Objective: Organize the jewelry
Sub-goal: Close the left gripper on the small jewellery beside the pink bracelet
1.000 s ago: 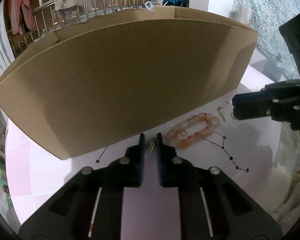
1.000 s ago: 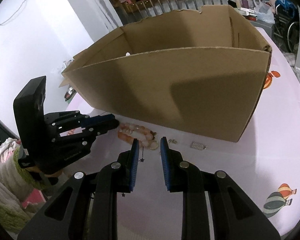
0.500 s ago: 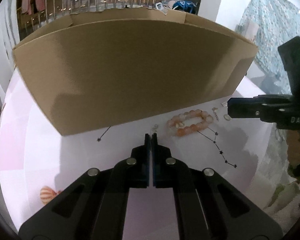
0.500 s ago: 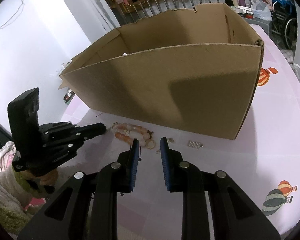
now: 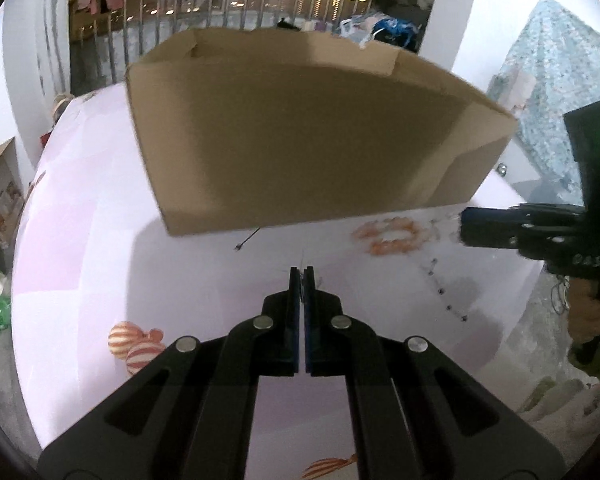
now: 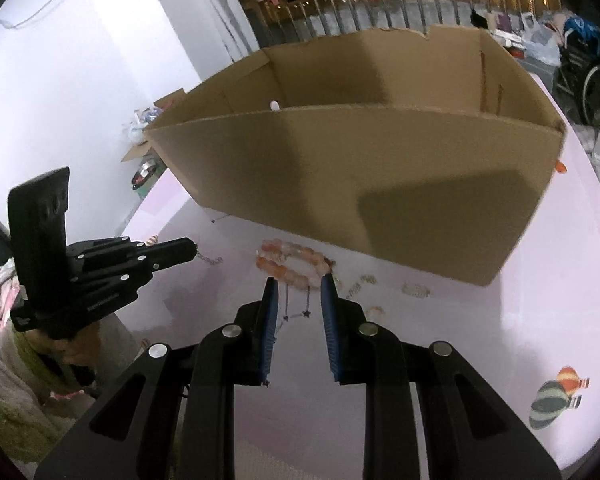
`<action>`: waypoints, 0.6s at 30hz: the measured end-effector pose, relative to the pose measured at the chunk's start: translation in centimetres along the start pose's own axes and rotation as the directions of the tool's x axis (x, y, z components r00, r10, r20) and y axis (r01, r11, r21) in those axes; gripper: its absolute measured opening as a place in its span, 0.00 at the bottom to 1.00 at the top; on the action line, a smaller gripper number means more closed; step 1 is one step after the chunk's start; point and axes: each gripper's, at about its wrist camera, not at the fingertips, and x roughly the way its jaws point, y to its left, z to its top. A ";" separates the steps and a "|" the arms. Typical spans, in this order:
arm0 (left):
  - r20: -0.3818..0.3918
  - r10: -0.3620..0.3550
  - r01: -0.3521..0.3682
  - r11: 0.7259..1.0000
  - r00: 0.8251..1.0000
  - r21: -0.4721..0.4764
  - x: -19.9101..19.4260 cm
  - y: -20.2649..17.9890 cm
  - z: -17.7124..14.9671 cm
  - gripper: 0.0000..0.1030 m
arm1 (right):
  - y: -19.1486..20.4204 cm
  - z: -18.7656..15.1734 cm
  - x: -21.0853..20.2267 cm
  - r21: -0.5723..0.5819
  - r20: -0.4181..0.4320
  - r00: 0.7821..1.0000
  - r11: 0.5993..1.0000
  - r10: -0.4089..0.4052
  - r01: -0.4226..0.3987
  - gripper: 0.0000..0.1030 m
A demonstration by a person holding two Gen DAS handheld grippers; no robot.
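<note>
- A bead bracelet (image 6: 294,263) lies on the pink tabletop (image 6: 480,340) just in front of the cardboard box (image 6: 380,184); its round beads run from orange to pale pink and milky white, strung in a loose loop.
- Near it, toward the right in the right wrist view, lie small silvery pieces (image 6: 416,290), too small to tell what they are.
- The left hand-held gripper (image 5: 302,270) has its jaws pressed together; in the right wrist view a thin silvery chain (image 6: 210,259) hangs from its tip (image 6: 192,249), trailing to the tabletop left of the bracelet.
- The right hand-held gripper (image 6: 300,284) has its jaws parted with nothing between them, its tips just short of the bracelet.
- The box stands open, walls plain brown.
- Printed balloons (image 5: 134,346) and star lines (image 5: 446,288) mark the tabletop.
</note>
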 end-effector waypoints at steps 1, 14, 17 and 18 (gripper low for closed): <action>-0.002 0.001 -0.001 1.000 1.000 -0.005 0.0 0.2 0.0 0.01 | -0.2 -0.2 0.0 0.007 -0.008 1.000 1.000 -0.007 0.007 0.22; -0.019 0.016 -0.016 1.000 1.000 0.014 0.7 0.0 0.1 0.01 | -1.0 -1.6 0.5 -0.061 -0.034 0.988 0.987 -0.148 0.146 0.22; -0.023 0.023 -0.022 1.000 0.999 0.014 0.7 0.1 0.2 0.01 | -0.6 -1.4 1.1 -0.137 -0.028 0.987 0.979 -0.157 0.152 0.22; -0.025 0.024 -0.024 1.000 0.999 0.013 0.7 0.1 0.3 0.01 | -0.6 -1.3 1.2 -0.157 -0.027 0.987 0.976 -0.159 0.152 0.22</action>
